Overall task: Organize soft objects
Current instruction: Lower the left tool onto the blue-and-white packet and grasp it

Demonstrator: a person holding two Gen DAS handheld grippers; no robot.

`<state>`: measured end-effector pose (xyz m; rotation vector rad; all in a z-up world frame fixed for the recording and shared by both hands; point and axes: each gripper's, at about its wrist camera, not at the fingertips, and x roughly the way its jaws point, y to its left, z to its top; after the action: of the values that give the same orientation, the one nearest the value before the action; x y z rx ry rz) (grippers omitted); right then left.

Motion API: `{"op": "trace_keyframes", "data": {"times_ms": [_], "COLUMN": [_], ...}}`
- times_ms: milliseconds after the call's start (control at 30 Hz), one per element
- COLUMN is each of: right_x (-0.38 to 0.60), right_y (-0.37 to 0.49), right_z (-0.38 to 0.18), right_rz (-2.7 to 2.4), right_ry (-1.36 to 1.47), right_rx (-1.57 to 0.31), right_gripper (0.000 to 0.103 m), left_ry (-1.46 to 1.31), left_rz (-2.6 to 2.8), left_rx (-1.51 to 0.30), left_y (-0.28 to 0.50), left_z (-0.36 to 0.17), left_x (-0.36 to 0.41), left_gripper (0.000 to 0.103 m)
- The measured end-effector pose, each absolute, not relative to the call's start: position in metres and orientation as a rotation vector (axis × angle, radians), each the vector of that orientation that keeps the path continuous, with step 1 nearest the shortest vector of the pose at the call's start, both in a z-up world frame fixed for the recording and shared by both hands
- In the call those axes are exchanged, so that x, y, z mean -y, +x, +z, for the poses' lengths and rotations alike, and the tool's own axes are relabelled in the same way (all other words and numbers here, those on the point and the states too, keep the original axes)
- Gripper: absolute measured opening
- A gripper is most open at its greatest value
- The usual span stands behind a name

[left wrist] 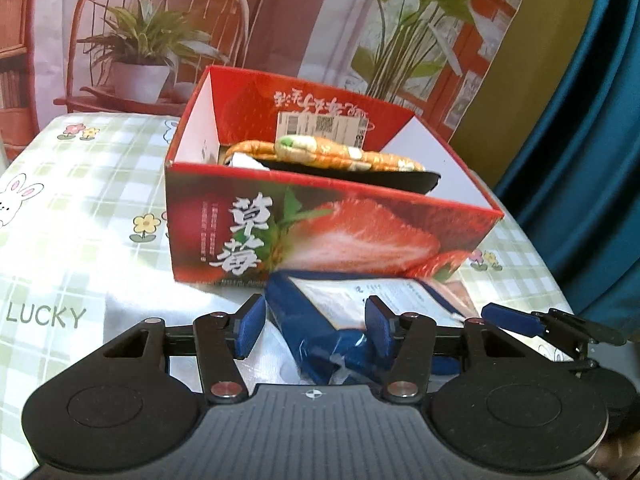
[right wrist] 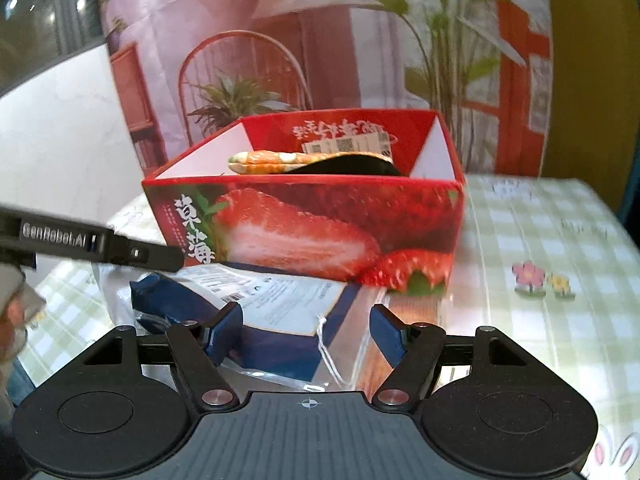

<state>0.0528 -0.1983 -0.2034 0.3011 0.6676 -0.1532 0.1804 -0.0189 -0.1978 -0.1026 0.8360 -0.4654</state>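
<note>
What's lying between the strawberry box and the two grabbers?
A blue plastic-wrapped packet with a white label lies on the tablecloth, in front of the strawberry box. Both wrist views show it.

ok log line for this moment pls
stage: reaching for packet | left gripper: jaws open around blue packet end | right gripper: jaws open over packet | strawberry box: holds orange soft item

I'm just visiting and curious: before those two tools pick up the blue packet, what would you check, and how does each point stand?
1. Blue packet lies before the strawberry box: ok.
2. Left tool straddles the packet's end: ok.
3. Right tool straddles it too: ok.
4. Pads pressing on the packet: cannot tell.
5. Box open on top: ok.
6. Room left beside the orange cloth: cannot tell.
</note>
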Motion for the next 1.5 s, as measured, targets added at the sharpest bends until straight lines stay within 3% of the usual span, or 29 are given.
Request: {"op": "trace_keyframes", "data": {"times_ms": [267,567,733,867,933,1067,1133,1233,1500], "right_x": [0.211,0.214,0.219,0.22,0.222,0.226,0.223,0.217,0.21], "right_y": [0.051,0.048,0.045,0.04,0.036,0.032,0.031,0.03,0.022], "right_z": [-0.217,-0.223,-0.229,-0.228,-0.227,-0.225,-0.222,-0.214,-0.182], "right_rz": [-0.161,-0.138,-0.141,-0.133,-0.141,-0.142,-0.123,-0.104,-0.071], "right_ry": [0.42,0.473,0.537,0.548,0.561,0.577,0.573,0.53,0.468], "right_rx": [-0.704,-0.713,-0.719,-0.714,-0.706,-0.691,-0.679,-0.654,-0.556], "right_gripper": [0.072,0.067,0.066,0.054,0.039,0.023,0.016,0.01,0.006], "left_ry": [-0.152,-0.242,-0.252,-0.247,-0.244,-0.24,-0.237,-0.249,-0.274], "left_rz": [-0.491,-0.516,-0.528,-0.536,-0.535,-0.542,-0.547,-0.553,-0.569], "left_rx": [-0.874,-0.911,-0.891,-0.874,-0.874,-0.873,-0.858,-0.829,-0.746], "left_y": [0.179,0.175,0.167,0.161,0.16,0.16,0.158,0.156,0.139], "left_z": [-0.21,-0.22,-0.221,-0.223,-0.223,-0.221,-0.219,-0.214,-0.191], "left_x": [0.019,0.019,0.018,0.015,0.014,0.013,0.012,0.009,-0.007], "left_gripper": [0.058,0.059,0.052,0.051,0.052,0.051,0.044,0.036,0.034]}}
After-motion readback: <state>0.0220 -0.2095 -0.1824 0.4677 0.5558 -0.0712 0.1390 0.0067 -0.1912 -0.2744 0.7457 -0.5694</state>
